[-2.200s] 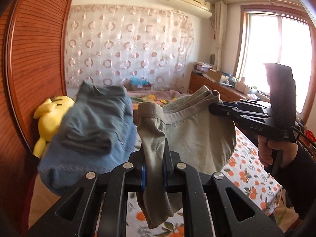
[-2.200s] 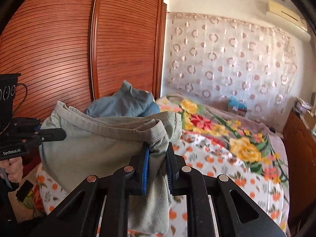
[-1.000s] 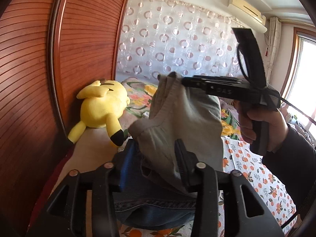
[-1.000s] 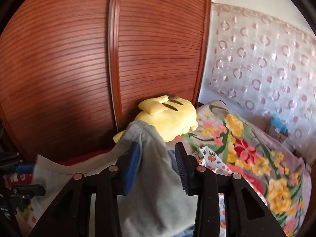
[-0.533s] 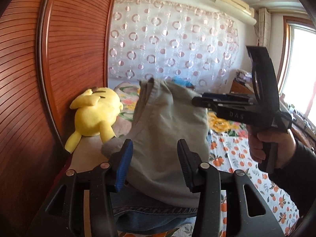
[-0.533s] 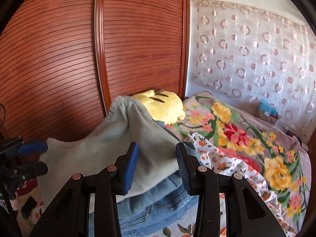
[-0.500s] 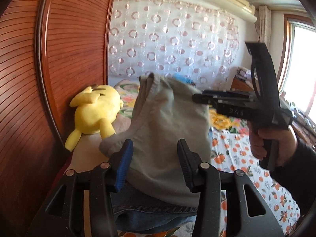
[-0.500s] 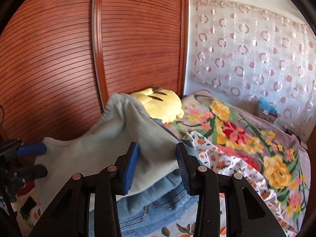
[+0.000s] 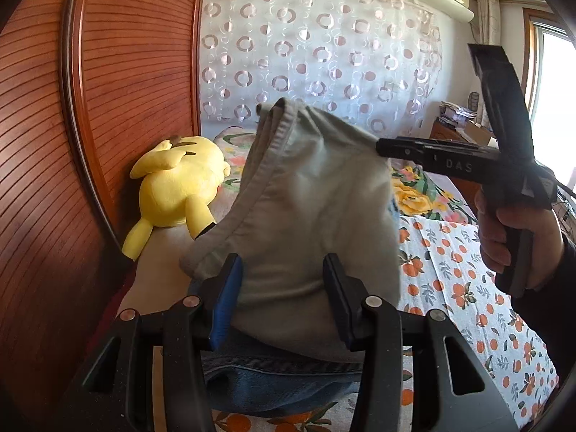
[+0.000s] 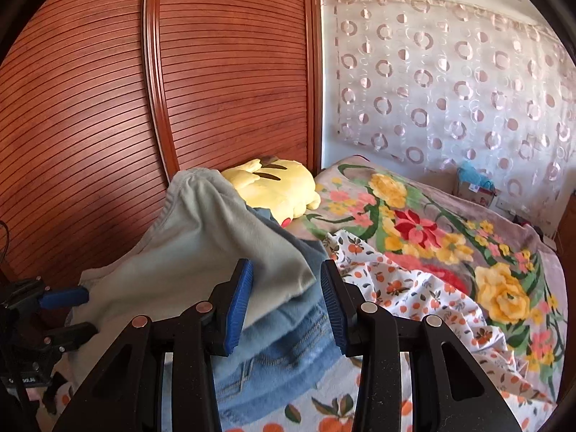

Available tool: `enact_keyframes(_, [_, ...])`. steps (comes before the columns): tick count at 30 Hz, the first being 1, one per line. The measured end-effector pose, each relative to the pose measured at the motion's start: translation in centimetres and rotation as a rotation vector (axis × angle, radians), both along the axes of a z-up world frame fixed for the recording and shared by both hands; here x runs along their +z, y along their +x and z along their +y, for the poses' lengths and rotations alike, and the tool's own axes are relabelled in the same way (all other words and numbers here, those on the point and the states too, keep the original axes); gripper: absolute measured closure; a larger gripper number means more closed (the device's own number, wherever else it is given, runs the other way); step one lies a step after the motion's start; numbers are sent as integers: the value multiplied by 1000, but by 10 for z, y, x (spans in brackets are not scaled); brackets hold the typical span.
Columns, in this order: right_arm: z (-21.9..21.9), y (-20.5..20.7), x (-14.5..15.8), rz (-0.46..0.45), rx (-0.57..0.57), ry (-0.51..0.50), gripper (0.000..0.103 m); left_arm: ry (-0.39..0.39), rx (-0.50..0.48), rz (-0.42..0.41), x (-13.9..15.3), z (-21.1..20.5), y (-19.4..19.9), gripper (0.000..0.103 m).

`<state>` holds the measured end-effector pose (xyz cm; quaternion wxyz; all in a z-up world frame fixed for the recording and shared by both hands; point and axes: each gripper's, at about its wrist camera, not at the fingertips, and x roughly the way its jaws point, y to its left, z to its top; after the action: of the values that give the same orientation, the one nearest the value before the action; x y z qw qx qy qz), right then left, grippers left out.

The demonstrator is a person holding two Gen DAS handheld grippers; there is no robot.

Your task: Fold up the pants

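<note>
Grey-green pants (image 9: 316, 216) lie folded on blue jeans (image 10: 284, 352), soft, light and probably prone to slumping. Left gripper (image 9: 284, 298) and right gripper (image 10: 286, 300) stand released, jaws parted around the cloth. Best hold: the stitched waistband (image 9: 268, 151), far left.

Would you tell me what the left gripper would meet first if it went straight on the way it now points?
Most likely the grey-green pants, already lying between the left gripper's open jaws, on top of the jeans.

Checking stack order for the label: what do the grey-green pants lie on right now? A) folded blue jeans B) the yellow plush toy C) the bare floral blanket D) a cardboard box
A: the grey-green pants lie draped over folded blue jeans, whose denim shows beneath their lower edge in both wrist views; the yellow plush toy lies behind them, by the wooden wardrobe door.
</note>
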<state>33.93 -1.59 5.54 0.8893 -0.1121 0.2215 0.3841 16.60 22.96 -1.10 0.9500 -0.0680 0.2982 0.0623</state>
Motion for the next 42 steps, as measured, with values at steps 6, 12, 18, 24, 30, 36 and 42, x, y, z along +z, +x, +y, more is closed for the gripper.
enact_keyframes(6, [-39,-38,1,3,-52,31,62,21,-46,-31,13,-25,-8,40])
enact_keyframes(12, [-83,-83,0,-5,-106,58,62,30,-95,-65,22,-56,-15,22])
enact_keyframes(18, [-120,-128,1,-25,-170,67,62,53,-152,-68,28,-94,-19,22])
enact_keyframes(24, [-147,-173,2,-38,-258,63,49,54,-217,-99,34,-131,-29,22])
enact_keyframes(30, [-166,-215,7,-53,-363,65,37,73,-267,-118,42,-161,-41,22])
enact_keyframes(36, [-166,-257,11,-79,-436,77,27,84,-282,-124,49,-183,-53,22])
enact_keyframes(42, [-167,-292,12,-101,-490,93,26,98,-310,-150,55,-203,-73,22])
